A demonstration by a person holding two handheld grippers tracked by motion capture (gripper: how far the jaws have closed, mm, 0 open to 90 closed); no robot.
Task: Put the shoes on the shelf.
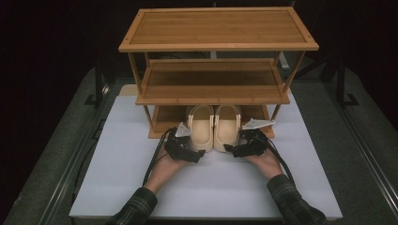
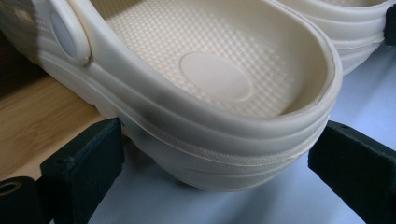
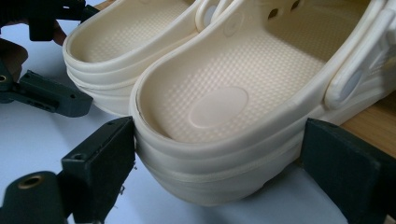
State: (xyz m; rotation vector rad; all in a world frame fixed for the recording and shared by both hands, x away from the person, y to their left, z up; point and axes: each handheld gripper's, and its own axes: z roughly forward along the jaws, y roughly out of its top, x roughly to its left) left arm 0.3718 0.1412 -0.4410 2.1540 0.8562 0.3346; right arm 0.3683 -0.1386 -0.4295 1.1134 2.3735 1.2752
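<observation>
sitting side by side, heels toward the person, the left clog [image 1: 199, 129] and the right clog [image 1: 226, 127] rest with their toes under the lowest tier of a three-tier bamboo shoe rack [image 1: 216, 47] and their heels out on the white board [image 1: 141, 187] that covers the table. high view: rack at 12 o'clock on the board, clogs just below its front edge at centre, the two touching or nearly touching along their inner sides.

left gripper [image 1: 191, 151] sits at 7 o'clock of the left clog, held in the person's left hand [image 1: 166, 166]. left gripper view: jaws spread apart, one on each side of the left clog's [image 2: 215, 116] heel; the jaw at 8 o'clock is at or just beside the heel wall, the jaw at 4 o'clock stands a little clear of it. no clamp visible. bottom shelf wood [image 2: 32, 121] shows at 9 o'clock, the neighbouring clog at 1 o'clock.

right gripper [image 1: 236, 149] sits at 5 o'clock of the right clog, in the right hand [image 1: 265, 164]. right gripper view: jaws spread apart around the right clog's [image 3: 233, 140] heel; the jaw at 8 o'clock touches or nearly touches the heel, the jaw at 4 o'clock lies just beside the side wall; cannot tell if either presses. left clog [image 3: 126, 51] shows at 11 o'clock, with the left gripper's dark jaws [image 3: 51, 93] at 9 o'clock.

plaid sleeves [image 1: 291, 201] enter from 6 o'clock.
</observation>
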